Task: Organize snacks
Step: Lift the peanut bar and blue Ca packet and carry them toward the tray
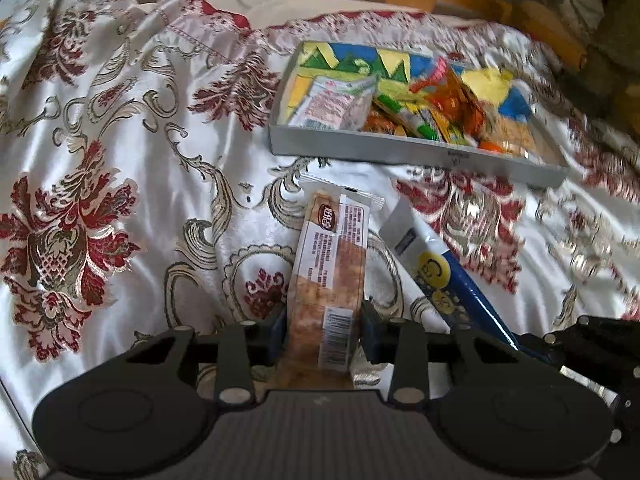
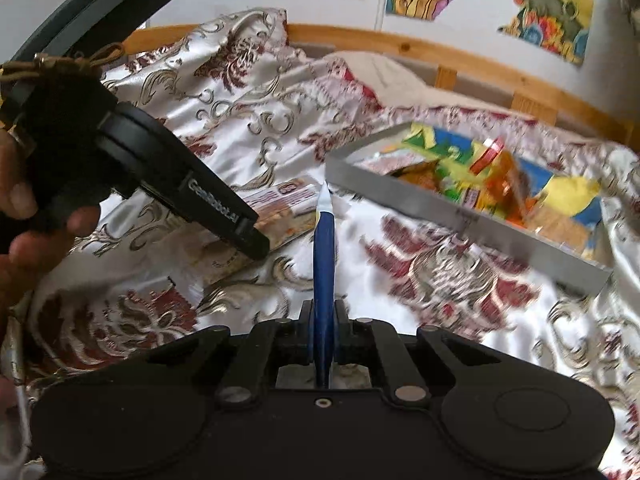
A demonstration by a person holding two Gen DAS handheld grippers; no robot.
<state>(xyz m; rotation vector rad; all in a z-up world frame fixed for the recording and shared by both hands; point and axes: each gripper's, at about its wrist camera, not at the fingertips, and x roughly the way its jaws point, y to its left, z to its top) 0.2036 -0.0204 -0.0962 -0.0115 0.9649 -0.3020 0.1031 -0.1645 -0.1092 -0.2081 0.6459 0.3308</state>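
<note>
1. The left tongs [image 1: 325, 330] grip a clear-wrapped bar [image 1: 334, 264] at its near end, low over the bedspread [image 1: 120, 128].
2. The right tongs [image 2: 323, 334] pinch tight on a blue packet [image 2: 324, 256], held edge-up.
3. The snack tray [image 1: 400, 148] lies ahead, to the right of both.

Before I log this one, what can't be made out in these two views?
- Box contents: motion blur smears the right half in both views; individual snacks unreadable.
- Snack bar near end: left wrist view, hidden under the left tool.
- Blue packet: right wrist view shows it edge-on in the right tool; its print is unreadable.
- Snack bar: right wrist view, partly covered by the left tool's finger.
</note>
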